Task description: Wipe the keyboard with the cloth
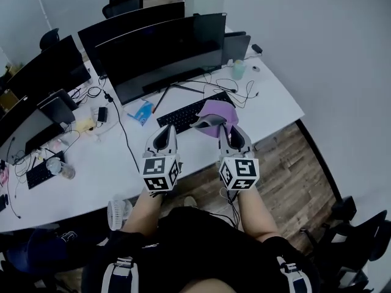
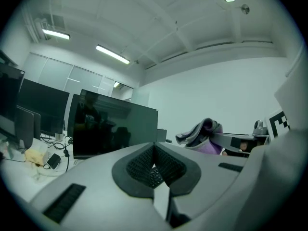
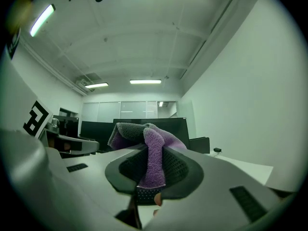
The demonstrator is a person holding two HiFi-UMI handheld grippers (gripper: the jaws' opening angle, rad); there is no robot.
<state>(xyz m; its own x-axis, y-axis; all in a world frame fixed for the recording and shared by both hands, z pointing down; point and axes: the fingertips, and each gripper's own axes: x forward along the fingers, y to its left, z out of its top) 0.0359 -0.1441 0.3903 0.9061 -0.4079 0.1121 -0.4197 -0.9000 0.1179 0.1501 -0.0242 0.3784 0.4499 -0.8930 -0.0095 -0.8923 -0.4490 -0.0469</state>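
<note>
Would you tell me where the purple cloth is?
In the head view, the right gripper pinches the purple fleecy cloth above the right end of the black keyboard.

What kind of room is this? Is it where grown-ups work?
It looks like an office. Big dark monitors stand in rows on a long white desk, a black keyboard lies in front of them, and an office chair sits behind.

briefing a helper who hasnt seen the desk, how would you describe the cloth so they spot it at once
On the white desk, find the black keyboard before the widest monitor. Over its right end is the cloth, pinched in the right hand-held gripper. It is the only soft purple thing there.
</note>
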